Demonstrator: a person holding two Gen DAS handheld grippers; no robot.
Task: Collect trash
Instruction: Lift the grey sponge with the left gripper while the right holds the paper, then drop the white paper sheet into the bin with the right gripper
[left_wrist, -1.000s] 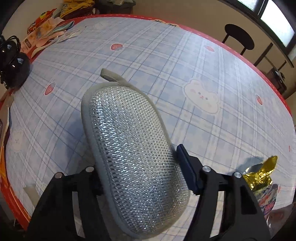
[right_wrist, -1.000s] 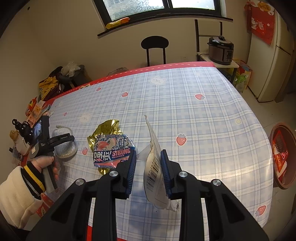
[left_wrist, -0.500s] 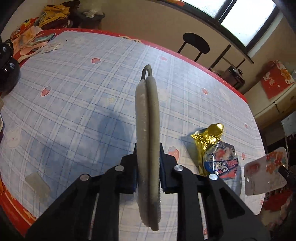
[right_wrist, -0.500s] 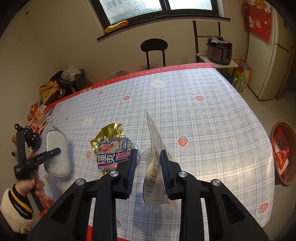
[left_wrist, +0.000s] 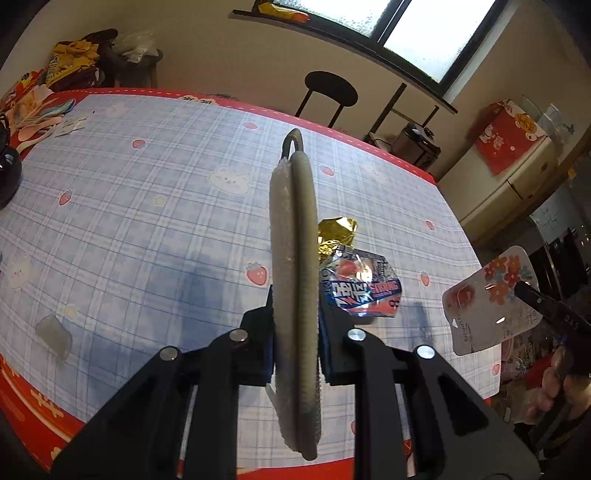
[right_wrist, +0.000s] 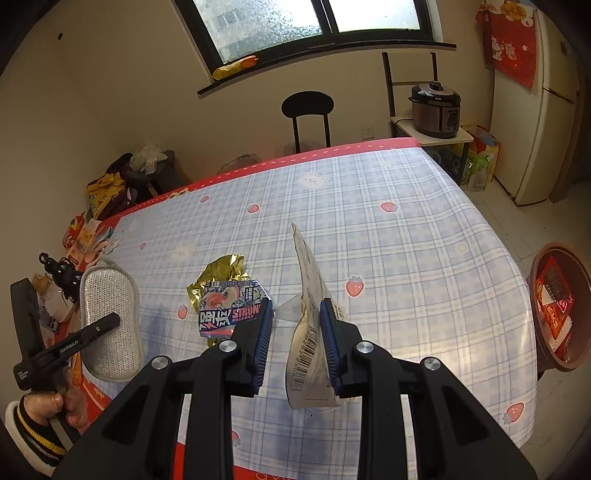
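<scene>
My left gripper (left_wrist: 295, 339) is shut on a grey oval scrubbing pad (left_wrist: 293, 280) with a silver mesh face, held edge-on and upright above the table; it also shows in the right wrist view (right_wrist: 109, 321). My right gripper (right_wrist: 293, 332) holds a flat white packet with a barcode (right_wrist: 310, 325) above the table; the packet lies against the right finger, with a gap to the left one. The packet's flowered face shows in the left wrist view (left_wrist: 491, 299). A blue and gold snack wrapper (right_wrist: 225, 295) lies on the checked tablecloth, also in the left wrist view (left_wrist: 360, 284).
A brown bin with trash (right_wrist: 557, 310) stands on the floor to the right of the table. A small clear scrap (left_wrist: 53, 332) lies near the table's red front edge. Papers and bags (left_wrist: 40, 114) clutter the far left corner. A black chair (right_wrist: 308, 118) stands behind the table.
My left gripper has lifted the scrubbing pad off the table, turned it from flat to upright and swung toward the wrapper. My right gripper has held the packet nearly still.
</scene>
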